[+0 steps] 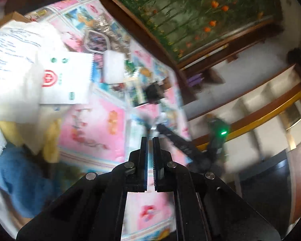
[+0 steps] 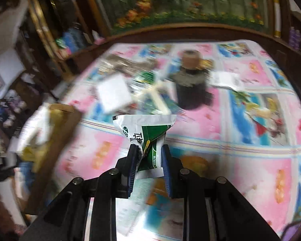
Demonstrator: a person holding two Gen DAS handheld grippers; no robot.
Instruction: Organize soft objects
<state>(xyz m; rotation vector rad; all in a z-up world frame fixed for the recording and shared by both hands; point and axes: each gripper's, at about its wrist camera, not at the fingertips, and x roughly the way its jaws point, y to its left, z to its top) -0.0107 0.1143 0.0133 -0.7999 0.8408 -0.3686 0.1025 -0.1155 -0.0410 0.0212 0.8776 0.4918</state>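
My left gripper (image 1: 149, 141) hangs shut over the pink and blue patterned tablecloth (image 1: 94, 126) with nothing between its fingers. To its left, a cardboard box (image 1: 8, 19) holds white printed packets (image 1: 64, 78), a yellow cloth (image 1: 50, 138) and a blue cloth (image 1: 20, 178). My right gripper (image 2: 148, 150) is shut on a crumpled green and white packet (image 2: 150, 132), held above the tablecloth (image 2: 200, 124). The same box (image 2: 58, 128) lies to its left. The right gripper (image 1: 170, 134) also shows in the left wrist view, blurred, just beyond my left fingertips.
A white square pad (image 2: 113, 92), a black jar with a brown lid (image 2: 190, 80), a white sachet (image 2: 224, 80) and clear wrappers (image 2: 128, 62) lie further back on the table. A dark wooden rail (image 2: 170, 30) and a flower painting (image 2: 180, 0) stand behind the table.
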